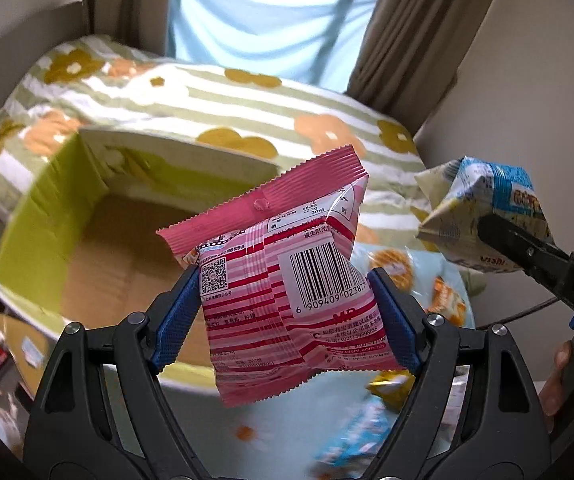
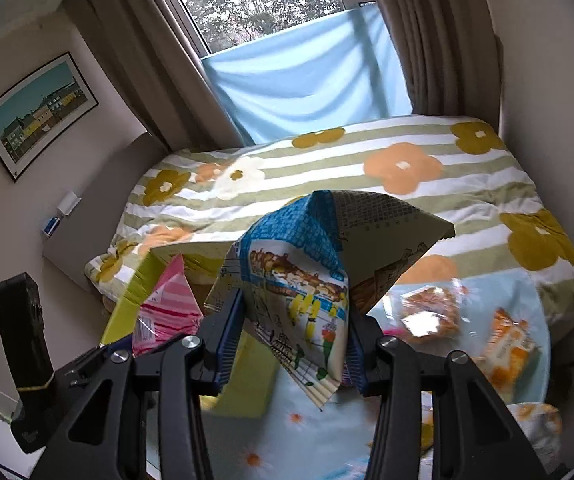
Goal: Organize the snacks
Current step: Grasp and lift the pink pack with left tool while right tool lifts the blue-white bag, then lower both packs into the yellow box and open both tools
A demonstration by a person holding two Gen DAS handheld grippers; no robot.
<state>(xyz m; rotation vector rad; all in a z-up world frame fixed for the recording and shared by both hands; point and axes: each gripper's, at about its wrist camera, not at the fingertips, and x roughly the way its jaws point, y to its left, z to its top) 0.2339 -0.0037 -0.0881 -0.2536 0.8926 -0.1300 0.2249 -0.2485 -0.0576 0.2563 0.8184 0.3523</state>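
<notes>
The green cardboard box [image 1: 47,216] stands open on the bed, its brown floor showing. Just right of the box and above its near rim, the left gripper [image 1: 283,316] is clamped on a pink striped snack packet [image 1: 283,280], barcode side up. Further right of the box, the right gripper [image 2: 293,344] pinches a blue-and-white snack packet [image 2: 307,280], held in the air over the pale blue cloth [image 2: 327,432].

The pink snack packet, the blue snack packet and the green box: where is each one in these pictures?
pink snack packet [image 1: 287,280]: left wrist view, on its barcode panel.
blue snack packet [image 2: 303,280]: right wrist view, on its printed front.
green box [image 1: 43,216]: left wrist view, on its green side wall.
</notes>
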